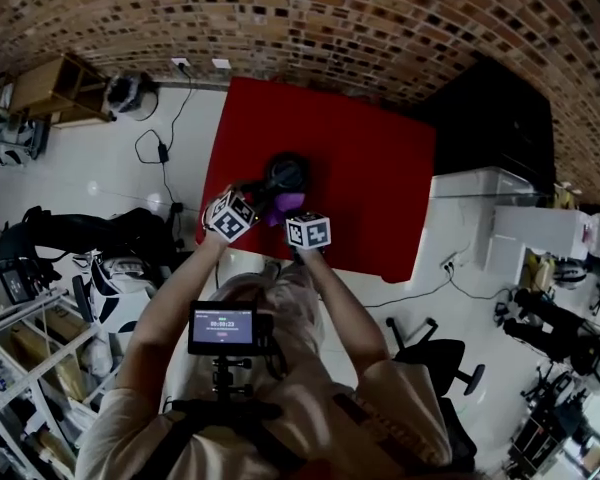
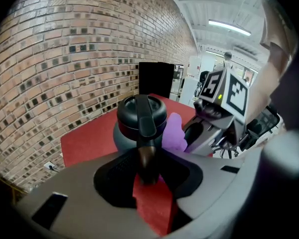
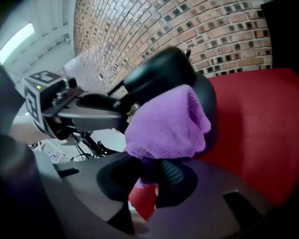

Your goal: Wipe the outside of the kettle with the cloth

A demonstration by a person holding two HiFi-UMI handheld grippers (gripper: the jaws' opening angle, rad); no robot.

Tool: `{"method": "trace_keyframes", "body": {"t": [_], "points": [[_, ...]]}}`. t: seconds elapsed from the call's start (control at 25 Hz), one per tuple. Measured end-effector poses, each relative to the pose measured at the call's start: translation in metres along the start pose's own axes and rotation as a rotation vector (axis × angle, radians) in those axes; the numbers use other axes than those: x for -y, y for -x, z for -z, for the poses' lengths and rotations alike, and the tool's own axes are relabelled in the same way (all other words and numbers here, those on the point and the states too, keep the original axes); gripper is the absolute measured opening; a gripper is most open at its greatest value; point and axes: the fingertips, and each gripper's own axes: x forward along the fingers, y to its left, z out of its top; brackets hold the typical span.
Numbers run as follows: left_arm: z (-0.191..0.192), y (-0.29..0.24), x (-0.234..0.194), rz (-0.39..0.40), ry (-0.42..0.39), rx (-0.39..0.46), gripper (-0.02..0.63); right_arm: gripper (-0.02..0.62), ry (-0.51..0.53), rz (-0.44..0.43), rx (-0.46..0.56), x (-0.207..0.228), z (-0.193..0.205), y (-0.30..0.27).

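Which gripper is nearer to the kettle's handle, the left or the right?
Left. The left gripper is closed on the handle itself. The right gripper holds the purple cloth at the side of the kettle, off the handle.

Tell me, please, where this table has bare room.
Free: the red table's right half toward the black cabinet; the far strip by the brick wall. Crowded: around the kettle, cloth, left hand-held gripper and right hand-held gripper.
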Motion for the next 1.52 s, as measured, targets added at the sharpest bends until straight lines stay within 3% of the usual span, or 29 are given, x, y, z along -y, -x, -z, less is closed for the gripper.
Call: {"method": "trace_keyframes", "body": {"t": [0.24,0.4,0.6,0.8,0.96,1.04,1.24,1.36,1.52], "points": [[-0.001,0.001,0.001,0.018,0.034,0.016,0.118,0.083,-0.1,0.09,-0.116,0.067,0.039,-0.05],[0.004,0.003,0.003,0.019,0.053,0.024,0.12,0.083,-0.161,0.089,-0.119,0.082,0.049,-0.062],[0.01,0.003,0.002,0.029,0.047,0.006,0.118,0.083,-0.18,0.044,-0.045,0.04,0.042,-0.017],[0.01,0.002,-0.001,0.048,0.077,0.003,0.117,0.083,-0.081,-0.028,0.078,-0.046,0.014,0.029],[0.006,0.0,-0.002,0.051,0.086,-0.006,0.117,0.084,-0.001,0.067,0.106,-0.044,0.0,-0.002],[0.003,0.0,-0.001,0.058,0.098,-0.017,0.117,0.083,-0.052,0.097,0.11,-0.024,-0.004,-0.022],[0.008,-0.002,-0.007,0.053,0.103,-0.059,0.115,0.083,-0.159,0.081,0.143,-0.007,-0.014,-0.049],[-0.002,0.001,-0.002,0.07,0.101,-0.046,0.115,0.083,-0.221,0.105,0.078,0.015,0.01,-0.068],[0.005,-0.003,-0.003,0.068,0.092,-0.067,0.115,0.081,-0.418,0.117,0.068,0.068,0.04,-0.075]]}}
